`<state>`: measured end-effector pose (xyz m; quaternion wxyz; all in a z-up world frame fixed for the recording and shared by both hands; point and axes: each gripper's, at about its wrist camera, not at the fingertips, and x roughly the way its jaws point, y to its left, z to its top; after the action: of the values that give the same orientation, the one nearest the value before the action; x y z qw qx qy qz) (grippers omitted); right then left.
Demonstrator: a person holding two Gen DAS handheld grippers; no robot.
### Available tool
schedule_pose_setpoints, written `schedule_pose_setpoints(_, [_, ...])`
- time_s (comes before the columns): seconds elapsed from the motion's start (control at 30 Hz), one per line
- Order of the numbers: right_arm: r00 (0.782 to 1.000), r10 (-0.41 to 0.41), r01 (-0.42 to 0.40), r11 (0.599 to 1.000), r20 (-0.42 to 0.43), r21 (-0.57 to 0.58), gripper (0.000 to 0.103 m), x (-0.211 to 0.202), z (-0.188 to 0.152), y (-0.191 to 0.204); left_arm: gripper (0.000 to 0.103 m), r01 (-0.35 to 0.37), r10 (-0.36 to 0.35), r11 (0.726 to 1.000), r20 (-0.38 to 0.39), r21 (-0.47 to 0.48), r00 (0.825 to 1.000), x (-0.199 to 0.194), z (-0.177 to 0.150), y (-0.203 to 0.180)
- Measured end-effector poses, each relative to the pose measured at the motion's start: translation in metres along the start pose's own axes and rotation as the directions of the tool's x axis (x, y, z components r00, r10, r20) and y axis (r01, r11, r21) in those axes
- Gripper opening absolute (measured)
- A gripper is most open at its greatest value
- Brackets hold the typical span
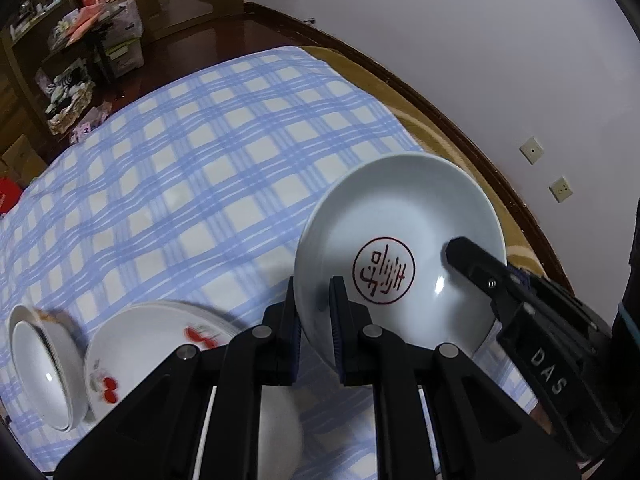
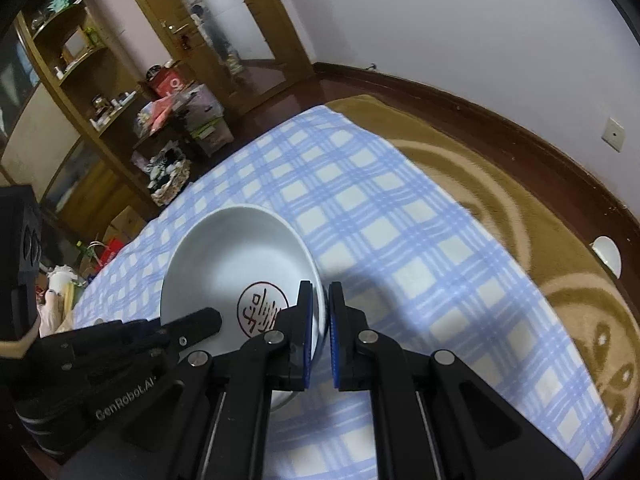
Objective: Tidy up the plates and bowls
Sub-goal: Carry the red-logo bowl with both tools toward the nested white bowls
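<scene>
The pale plate (image 1: 396,240) with the red seal is held tilted above the checked bedcover (image 1: 192,168), both claws clenched on its rim: left claw (image 1: 314,320) at its near-left edge, right claw (image 2: 320,320) opposite. The stack of cherry-patterned plates (image 1: 156,344) lies lower left of it, on the left claw's side.

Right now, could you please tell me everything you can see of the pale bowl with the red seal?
The pale bowl is shallow, glossy and ceramic-looking, plain greyish-white, with a round red seal of characters printed inside. It is tilted and held above the blue checked cloth. The left tongs pinch its near rim; the right tongs pinch the opposite rim.
</scene>
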<state>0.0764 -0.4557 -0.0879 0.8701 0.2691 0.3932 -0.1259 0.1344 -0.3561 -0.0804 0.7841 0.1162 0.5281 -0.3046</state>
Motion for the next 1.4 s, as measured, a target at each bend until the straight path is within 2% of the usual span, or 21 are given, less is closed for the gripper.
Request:
schedule_pose_setpoints(0.33, [0.998, 0.064, -0.063, 0.996, 0.026, -0.056, 0.008, -0.018, -0.004, 0.065, 0.013, -0.034, 0.037, 0.998, 0.058, -0.047, 0.998, -0.055, -0.018, 0.049])
schedule_pose_setpoints(0.7, [0.993, 0.120, -0.117, 0.977, 0.006, -0.177, 0.008, -0.026, -0.026, 0.154, 0.013, -0.058, 0.077, 0.982, 0.100, -0.178, 0.992, -0.109, -0.056, 0.124])
schedule_pose_setpoints(1.03, [0.987, 0.162, -0.162, 0.957, -0.021, -0.241, 0.008, -0.028, -0.049, 0.206, 0.013, -0.101, 0.135, 0.966, 0.130, -0.238, 0.982, -0.147, -0.082, 0.169])
schedule_pose_setpoints(1.4, [0.982, 0.185, -0.188, 0.940, -0.037, -0.285, 0.008, -0.028, -0.062, 0.243, 0.013, -0.085, 0.132, 0.952, 0.143, -0.294, 0.981, -0.161, -0.108, 0.204])
